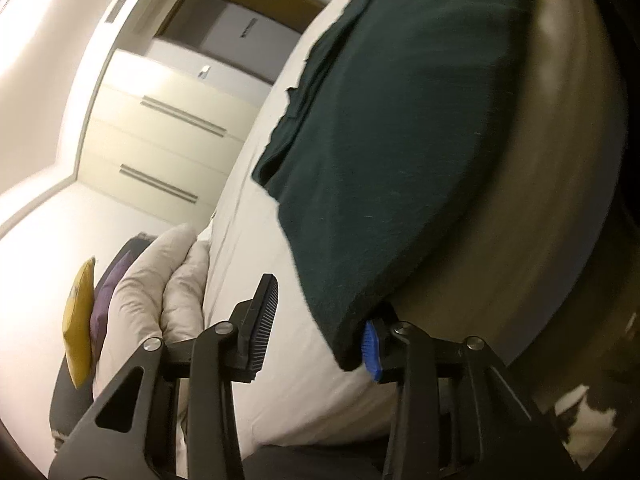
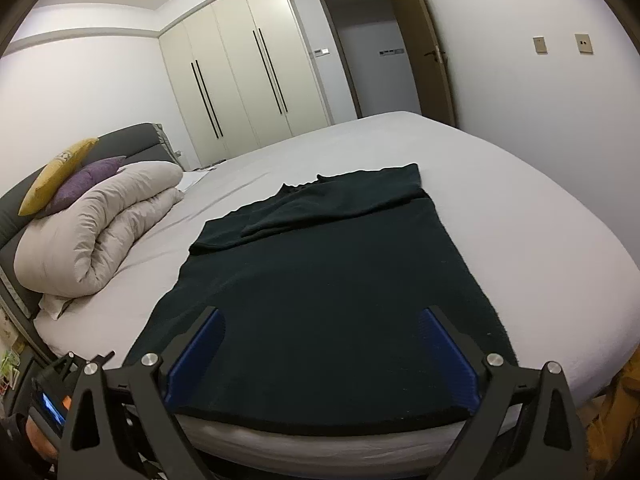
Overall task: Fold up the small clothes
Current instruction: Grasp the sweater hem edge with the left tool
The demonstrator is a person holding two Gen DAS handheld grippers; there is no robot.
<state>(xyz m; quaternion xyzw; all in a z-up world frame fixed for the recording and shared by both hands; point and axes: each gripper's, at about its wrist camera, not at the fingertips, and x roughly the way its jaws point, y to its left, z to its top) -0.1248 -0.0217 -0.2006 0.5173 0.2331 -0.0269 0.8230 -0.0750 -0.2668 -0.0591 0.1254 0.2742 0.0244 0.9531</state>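
Nearest to me, on my left wrist feed, the left tongs (image 1: 316, 320) stand partly apart: the blue pad at 4 o'clock touches the near corner of the dark green garment (image 1: 392, 140), while the black ribbed pad at 7 o'clock hangs clear over the bed (image 1: 256, 208). The corner sits against one pad only, so I do not count it as clamped. The view is rolled sideways and somewhat blurred.

On my right wrist feed, the right tongs (image 2: 322, 354) stand wide apart, their blue pads at 7 and 5 o'clock over the near hem of the dark green garment (image 2: 320, 280), gripping nothing. The garment lies flat on the bed's (image 2: 520, 216) pale sheet, its near hem along the mattress edge, its far part folded over itself toward 12 o'clock.

Further off at 9 o'clock lies a rolled duvet (image 2: 100, 220), with a purple cushion (image 2: 86, 182) and a yellow cushion (image 2: 54, 176) on it against the grey headboard (image 2: 140, 136). Beyond, at 12 o'clock, stand the wardrobe (image 2: 240, 80) and an open door (image 2: 424, 40).
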